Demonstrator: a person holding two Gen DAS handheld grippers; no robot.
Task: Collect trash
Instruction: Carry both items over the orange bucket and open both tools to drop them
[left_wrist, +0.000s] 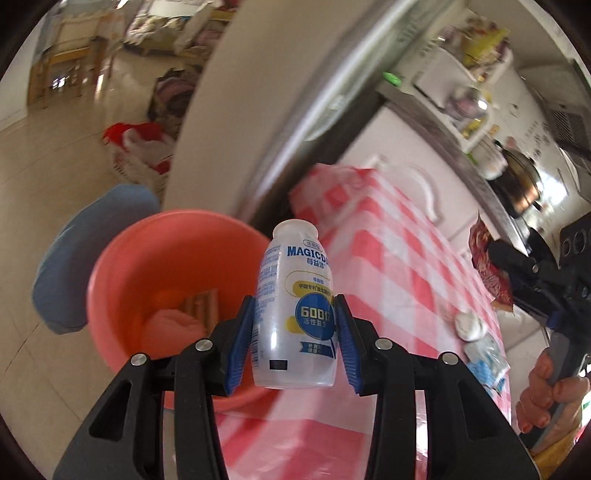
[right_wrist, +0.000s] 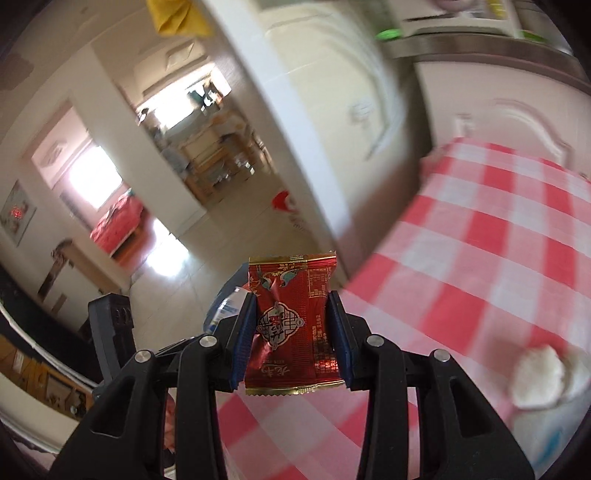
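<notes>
- My left gripper (left_wrist: 295, 332) pinches a white bottle (left_wrist: 295, 306); only its camera shows the pink basin (left_wrist: 122, 266) at 9 o'clock.
- My right gripper (right_wrist: 291, 332) pinches a red wrapper (right_wrist: 291, 325); only there, a doorway at 10 o'clock.

Bench (left_wrist: 402, 236) under a red-and-white checked cloth (right_wrist: 480, 236). Near the cloth's edge: crumpled white tissue (left_wrist: 469, 325), blue-and-white wrapper (left_wrist: 487, 360) just beside the tissue. Beyond the bench's end, an orange basin (left_wrist: 147, 266).

We note the bottle (left_wrist: 293, 306) as translucent glossy plastic, the wrapper (right_wrist: 291, 328) as crinkled shiny foil, the basin (left_wrist: 147, 266) as smooth matt plastic.
</notes>
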